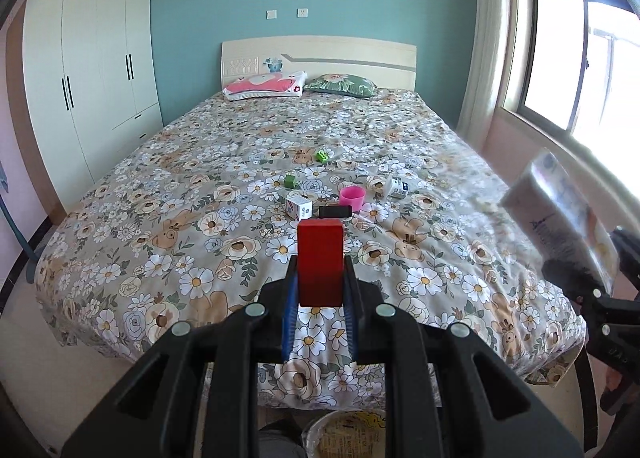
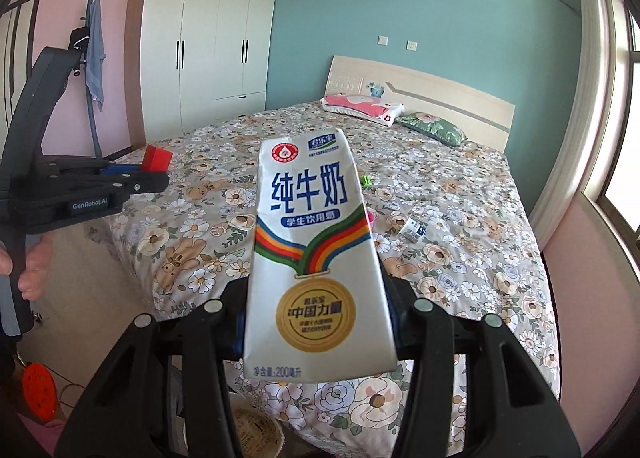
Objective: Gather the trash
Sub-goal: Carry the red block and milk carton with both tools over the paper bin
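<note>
My left gripper (image 1: pixel 320 286) is shut on a red block (image 1: pixel 320 258), which stands upright between its blue pads (image 1: pixel 290 306) above the foot of the bed. My right gripper (image 2: pixel 316 318) is shut on a white milk carton (image 2: pixel 316 242) with blue lettering and a gold medal print. In the left wrist view the carton (image 1: pixel 560 213) shows tilted at the far right in the right gripper (image 1: pixel 596 262). The right wrist view shows the left gripper (image 2: pixel 148 173) and red block (image 2: pixel 158 158) at the left. A lined bin (image 1: pixel 344 434) sits on the floor below both grippers.
On the flowered bed (image 1: pixel 200 185) lie a pink cup (image 1: pixel 352 195), a white cube box (image 1: pixel 299 207), a black item (image 1: pixel 335 211), two green blocks (image 1: pixel 292 181), and a small white carton (image 1: pixel 396 187). White wardrobe (image 1: pixel 92 77) left, window (image 1: pixel 568 49) right.
</note>
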